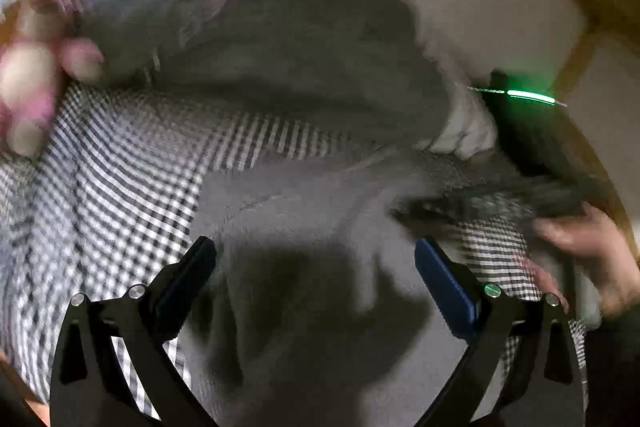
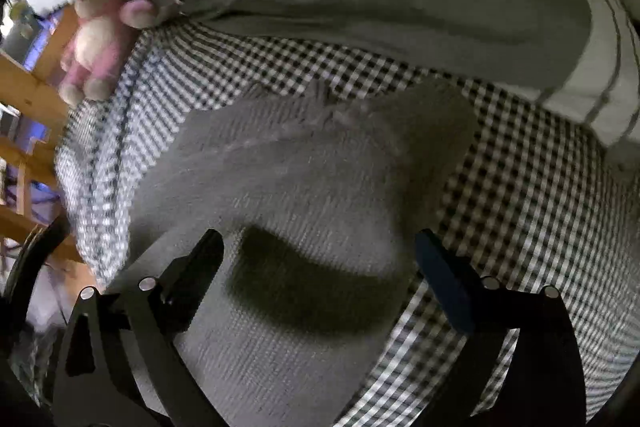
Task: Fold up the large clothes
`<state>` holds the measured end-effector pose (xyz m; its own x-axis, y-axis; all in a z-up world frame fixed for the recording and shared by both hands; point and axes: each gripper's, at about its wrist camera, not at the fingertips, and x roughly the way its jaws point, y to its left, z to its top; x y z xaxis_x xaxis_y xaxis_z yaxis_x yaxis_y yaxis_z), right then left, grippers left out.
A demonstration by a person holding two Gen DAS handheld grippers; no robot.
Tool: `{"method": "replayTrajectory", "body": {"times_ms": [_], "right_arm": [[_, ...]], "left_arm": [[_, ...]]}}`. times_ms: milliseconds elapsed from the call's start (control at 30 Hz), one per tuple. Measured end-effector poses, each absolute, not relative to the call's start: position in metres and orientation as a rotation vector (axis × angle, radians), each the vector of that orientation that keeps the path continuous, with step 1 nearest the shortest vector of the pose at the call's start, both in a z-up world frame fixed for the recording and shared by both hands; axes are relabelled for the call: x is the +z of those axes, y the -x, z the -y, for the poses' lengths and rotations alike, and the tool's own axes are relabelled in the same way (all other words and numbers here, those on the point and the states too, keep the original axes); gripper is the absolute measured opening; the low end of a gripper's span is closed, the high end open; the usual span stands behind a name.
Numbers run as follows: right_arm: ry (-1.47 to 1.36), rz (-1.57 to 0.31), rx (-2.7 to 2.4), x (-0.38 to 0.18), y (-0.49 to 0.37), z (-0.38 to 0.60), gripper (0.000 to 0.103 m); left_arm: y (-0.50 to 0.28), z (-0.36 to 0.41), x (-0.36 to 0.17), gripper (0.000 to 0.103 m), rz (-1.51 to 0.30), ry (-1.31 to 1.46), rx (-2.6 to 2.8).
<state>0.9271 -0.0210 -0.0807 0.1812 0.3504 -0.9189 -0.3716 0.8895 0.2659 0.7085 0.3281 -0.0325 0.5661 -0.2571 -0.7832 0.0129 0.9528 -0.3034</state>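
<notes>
No legible txt, labels or nos. anywhere; left view prob. too blurred.

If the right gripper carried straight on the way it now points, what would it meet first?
Most likely the grey knitted garment lying on the checked cover. The right gripper is open, nothing between its fingers, though depth is uncertain.

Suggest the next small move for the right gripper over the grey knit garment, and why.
Probably lower the right gripper onto the grey knit garment and close: its jaws stand open with nothing between them, and the knit lies flat on the checked bedcover just beneath.
</notes>
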Motion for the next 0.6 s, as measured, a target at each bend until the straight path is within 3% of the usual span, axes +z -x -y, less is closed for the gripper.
{"method": "replayTrajectory", "body": {"times_ms": [67, 133, 400, 500, 600], "right_arm": [[-0.002, -1.304, 0.502, -0.082, -0.903, 0.039, 0.096], [-0.002, -1.346, 0.525, -0.09, -0.875, 0.072, 0.096], [-0.293, -1.423, 0.646, -0.149, -0.823, 0.11, 0.096], [-0.386, -1.386, 0.726, -0.148, -0.815, 0.115, 0.074], [-0.411, -1.365, 0.752, -0.149, -0.813, 0.121, 0.07]], "left_arm": [[-0.753, -0.327, -0.073, 0.097, -1.167, 0.256, -0.198], [-0.769, -0.322, -0.096, 0.099, -1.249, 0.168, -0.195], [-0.765, -0.367, -0.096, 0.098, -1.136, 0.322, -0.1], [-0.759, -0.37, -0.093, 0.098, -1.172, 0.28, -0.167], [-0.761, -0.371, -0.111, 0.098, -1.266, 0.217, -0.225]]}}
